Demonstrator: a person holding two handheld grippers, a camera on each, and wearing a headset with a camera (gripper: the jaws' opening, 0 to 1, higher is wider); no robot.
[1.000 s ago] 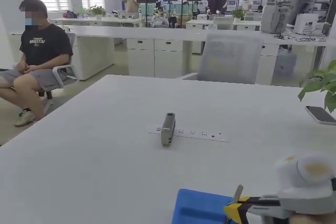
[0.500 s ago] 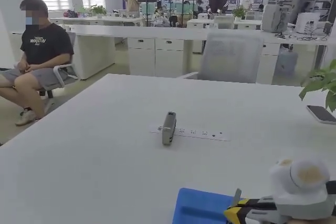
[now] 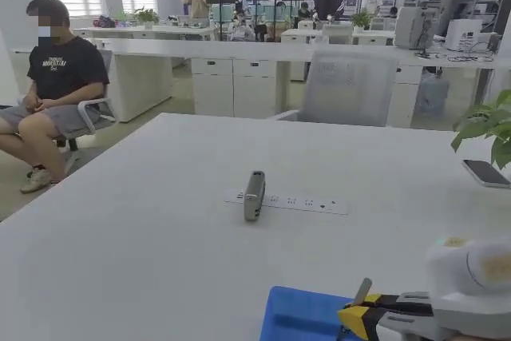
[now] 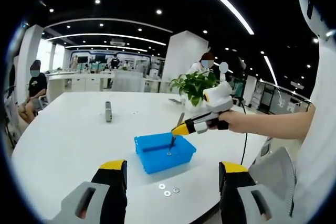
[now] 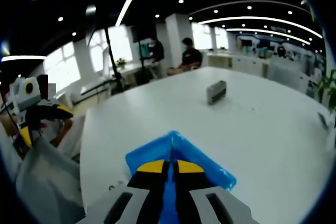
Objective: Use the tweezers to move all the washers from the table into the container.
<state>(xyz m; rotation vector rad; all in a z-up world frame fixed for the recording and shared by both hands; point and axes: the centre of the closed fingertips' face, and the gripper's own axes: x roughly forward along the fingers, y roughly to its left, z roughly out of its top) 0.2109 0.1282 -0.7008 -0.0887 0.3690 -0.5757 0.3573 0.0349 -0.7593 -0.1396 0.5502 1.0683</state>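
While my left gripper hangs with jaws spread wide, three washers lie on the table just before the one blue container, and a fourth seems to be inside. My right gripper pinches the one pair of tweezers, tips in the container. I judge this a drop-off; next I fetch another washer.
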